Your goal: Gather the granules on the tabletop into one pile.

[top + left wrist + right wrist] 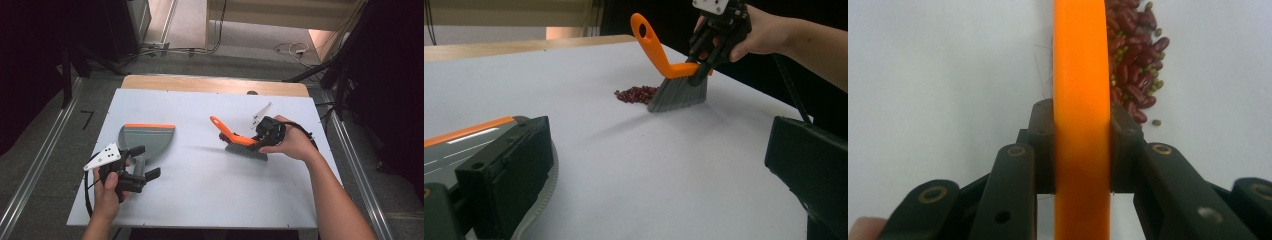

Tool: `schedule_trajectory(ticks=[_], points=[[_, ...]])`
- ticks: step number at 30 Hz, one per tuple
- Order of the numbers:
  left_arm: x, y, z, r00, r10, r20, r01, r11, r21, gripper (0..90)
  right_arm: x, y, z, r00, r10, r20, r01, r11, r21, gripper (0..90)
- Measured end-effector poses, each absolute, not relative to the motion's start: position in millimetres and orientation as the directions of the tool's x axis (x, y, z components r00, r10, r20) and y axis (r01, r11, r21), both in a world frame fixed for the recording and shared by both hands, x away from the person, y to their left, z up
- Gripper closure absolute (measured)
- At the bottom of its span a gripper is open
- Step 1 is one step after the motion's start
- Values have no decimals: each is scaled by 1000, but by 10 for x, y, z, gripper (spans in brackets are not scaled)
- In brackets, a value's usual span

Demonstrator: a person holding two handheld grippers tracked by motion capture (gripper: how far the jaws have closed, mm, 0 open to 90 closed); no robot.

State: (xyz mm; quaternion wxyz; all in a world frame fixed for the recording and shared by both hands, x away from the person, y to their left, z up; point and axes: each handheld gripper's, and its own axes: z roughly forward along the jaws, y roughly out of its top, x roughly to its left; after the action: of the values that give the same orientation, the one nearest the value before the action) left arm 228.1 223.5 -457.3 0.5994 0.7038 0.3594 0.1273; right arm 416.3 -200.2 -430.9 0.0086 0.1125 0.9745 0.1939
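High view: white rectangular table top [200, 190] carried a grey plastic dustpan with orange front lip [146, 137] at left and a grey-bristled hand brush with orange looped handle [239, 141] at right. Left gripper [144, 162], held in the person's left hand [107, 192], lay over the dustpan's handle w/ jaws spread apart. Right gripper [260, 141], in the right hand [292, 142], pinched the brush's orange back, bristles resting on the table.

Left gripper view: jaws stood wide apart, one just beside the dustpan [469, 137], nothing between them. Farther off, the brush [676, 85] stood bristles-down, touching a small heap of dark red beans [636, 94] on the handle side.

Right gripper view: both jaws pressed against opposite sides of the orange handle [1082, 120]; red beans mixed w/ small green ones [1138, 60] lay beyond, just right of the handle
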Motion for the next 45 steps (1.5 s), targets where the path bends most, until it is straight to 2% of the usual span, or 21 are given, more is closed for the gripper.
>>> schedule_trajectory(ticks=[7,12,16,18,22,27,32,37,45], points=[[2287,2251,-4582,708,660,-251,356,-26,934,3,4263,-1983,-4301,-973,232,-6,208,884,419,686],[2287,2257,-4582,708,660,-252,354,-22,935,2,4198,-1996,-4217,-970,242,-23,208,875,438,686],[2282,2261,-4575,707,661,-253,352,-18,936,3,4103,-2090,-4095,-946,321,-53,256,835,487,685],[2279,2264,-4571,706,661,-253,352,-18,936,3,4049,-2161,-4051,-912,406,-56,326,800,504,685],[2280,2257,-4571,708,659,-253,351,-17,936,3,3937,-2275,-4041,-781,624,-32,521,678,519,686],[2283,2243,-4573,708,658,-255,355,-20,935,3,3886,-2348,-4101,-611,790,-57,676,557,481,686],[2285,2248,-4573,708,658,-257,354,-16,935,3,3881,-2289,-4249,-488,867,-97,751,474,461,687],[2281,2269,-4568,707,660,-252,351,-19,936,3,3901,-2202,-4351,-388,919,-69,790,370,488,687],[2278,2281,-4559,705,662,-253,349,-14,937,2,3940,-1952,-4356,-365,928,-71,803,352,480,687]])
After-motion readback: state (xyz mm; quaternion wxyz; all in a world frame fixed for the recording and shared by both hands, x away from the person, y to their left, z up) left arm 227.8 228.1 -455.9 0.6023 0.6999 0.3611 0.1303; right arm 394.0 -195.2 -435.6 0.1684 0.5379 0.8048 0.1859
